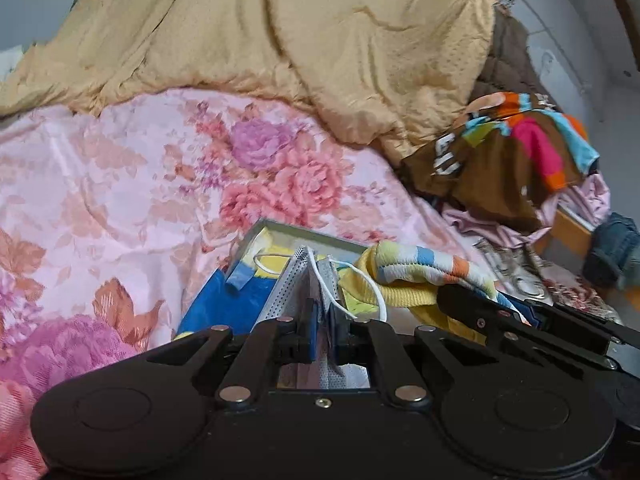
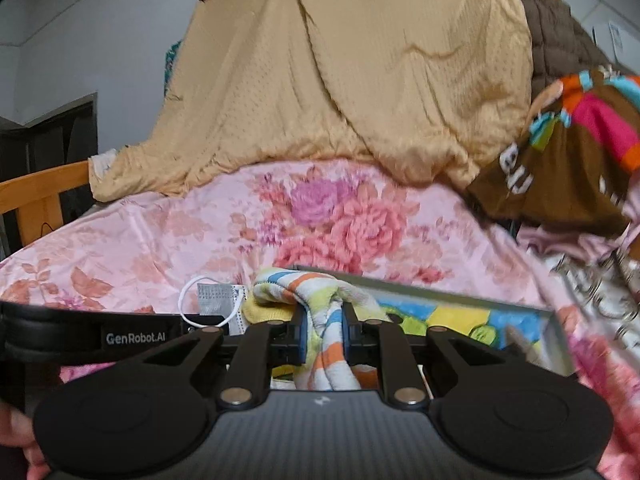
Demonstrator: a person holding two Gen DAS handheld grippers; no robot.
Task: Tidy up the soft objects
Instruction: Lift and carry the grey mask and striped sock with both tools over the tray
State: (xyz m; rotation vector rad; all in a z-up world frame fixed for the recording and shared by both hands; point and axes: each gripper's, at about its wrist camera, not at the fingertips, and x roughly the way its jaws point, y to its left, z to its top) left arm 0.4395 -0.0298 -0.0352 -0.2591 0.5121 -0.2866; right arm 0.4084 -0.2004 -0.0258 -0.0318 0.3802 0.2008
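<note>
Left gripper [image 1: 324,326] clenched on a folded face mask [image 1: 298,284], right gripper [image 2: 324,334] on a striped towel [image 2: 320,300], both above the shallow tray [image 2: 460,292] on the floral bedspread [image 1: 120,184]. Light, limp, likely to sag: best pinched at bunched folds, not ear loops.

- The left gripper [image 1: 323,334] was matte black, with blue pads on its fingers [image 1: 313,330], angular linkage arms and silver round rivets.
- The right gripper [image 2: 324,338] had the same black linkages, blue pads and a carbon-weave body.
- A black band nearby read "GenRobot.AI" in white.
- Bare skin showed at the near left corner.
</note>
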